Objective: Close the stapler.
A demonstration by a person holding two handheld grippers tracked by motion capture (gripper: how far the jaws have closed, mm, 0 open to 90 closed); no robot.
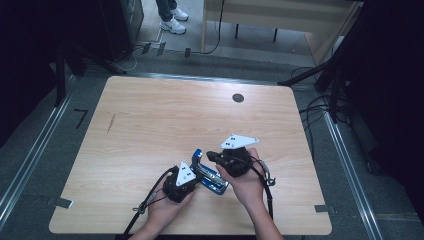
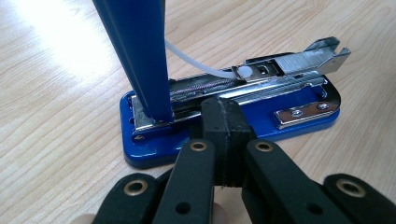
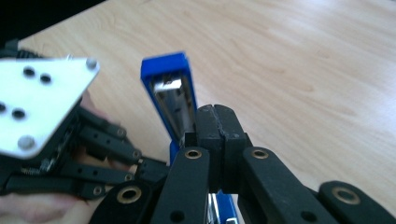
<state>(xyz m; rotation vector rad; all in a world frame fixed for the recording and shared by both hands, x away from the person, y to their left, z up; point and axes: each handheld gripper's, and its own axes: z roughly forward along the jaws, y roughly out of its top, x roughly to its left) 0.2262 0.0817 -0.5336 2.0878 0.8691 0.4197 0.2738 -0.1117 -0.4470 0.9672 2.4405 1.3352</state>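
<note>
Wooden table (image 1: 150,120), pale grain, rounded corners, a small dark round inset (image 1: 238,98) near its far edge. Both of the person's hands work at the near edge, close together. Left gripper (image 1: 199,176) comes in from the lower left, right gripper (image 1: 212,156) from the lower right, each with a grey three-cornered plate on top and a cable trailing back toward the person. Between them lies a blue stapler (image 1: 210,176), base flat on the wood, its lid (image 2: 135,51) swung up steeply so the metal staple channel (image 2: 261,77) lies exposed along the base. Left gripper view: jaws pressed together with nothing between them, tips resting against the stapler's side at the base (image 2: 224,116). Right gripper view: jaws likewise closed on themselves, tips (image 3: 217,126) right beside the raised lid's edge (image 3: 170,88); whether they touch it I cannot tell. A thin white strip (image 2: 196,63) curves from the lid down to the channel.
</note>
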